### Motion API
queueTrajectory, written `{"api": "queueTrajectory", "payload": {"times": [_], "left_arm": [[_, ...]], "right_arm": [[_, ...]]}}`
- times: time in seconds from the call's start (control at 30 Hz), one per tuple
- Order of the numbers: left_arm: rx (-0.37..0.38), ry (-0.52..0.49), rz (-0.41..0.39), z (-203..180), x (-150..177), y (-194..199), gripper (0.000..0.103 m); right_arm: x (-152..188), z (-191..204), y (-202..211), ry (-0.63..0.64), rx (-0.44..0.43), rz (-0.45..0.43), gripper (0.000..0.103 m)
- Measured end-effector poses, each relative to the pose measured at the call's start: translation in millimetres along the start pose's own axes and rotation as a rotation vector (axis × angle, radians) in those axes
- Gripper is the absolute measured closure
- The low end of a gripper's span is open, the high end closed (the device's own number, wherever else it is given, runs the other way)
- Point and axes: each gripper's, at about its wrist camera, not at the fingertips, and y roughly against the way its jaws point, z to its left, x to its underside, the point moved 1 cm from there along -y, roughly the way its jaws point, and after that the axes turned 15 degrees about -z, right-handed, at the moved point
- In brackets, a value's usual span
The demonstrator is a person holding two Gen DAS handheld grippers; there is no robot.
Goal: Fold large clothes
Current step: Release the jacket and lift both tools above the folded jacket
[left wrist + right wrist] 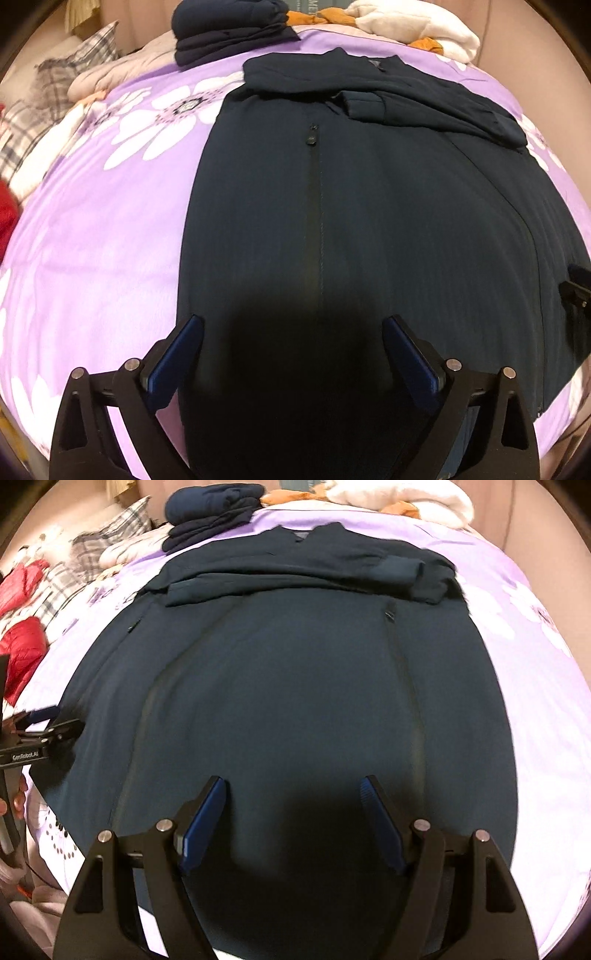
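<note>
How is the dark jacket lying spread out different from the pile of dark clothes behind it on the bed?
The dark jacket lies open and flat with its sleeves folded across the chest; the pile of dark clothes is already folded and stacked. The jacket covers much of the purple bedspread; the pile takes only a small spot near the far edge. Both are dark navy.

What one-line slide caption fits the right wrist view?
Open right gripper above a dark jacket, sleeves folded across, on a purple floral bedspread.

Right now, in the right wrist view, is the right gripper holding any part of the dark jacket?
No: the right gripper is open above the dark jacket, with no fabric pinched between its blue pads.
</note>
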Motion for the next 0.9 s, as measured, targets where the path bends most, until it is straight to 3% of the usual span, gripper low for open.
{"api": "queueTrajectory", "payload": {"times": [0.4,0.63,0.9], "left_arm": [[-0.02,0.049,0.009,18.9,13.1,17.8,0.005],[-0.04,0.084,-0.001,36.2,21.8,35.5,0.005],[-0.028,0.12,0.0,41.2,25.6,40.6,0.005]], "right_arm": [[15.8,-24.8,28.7,-0.083,0.042,-0.011,0.028],[17.9,-42.0,48.6,-0.175,0.024,-0.06,0.028],[21.8,-67.9,63.3,-0.248,0.094,-0.09,0.028]]}}
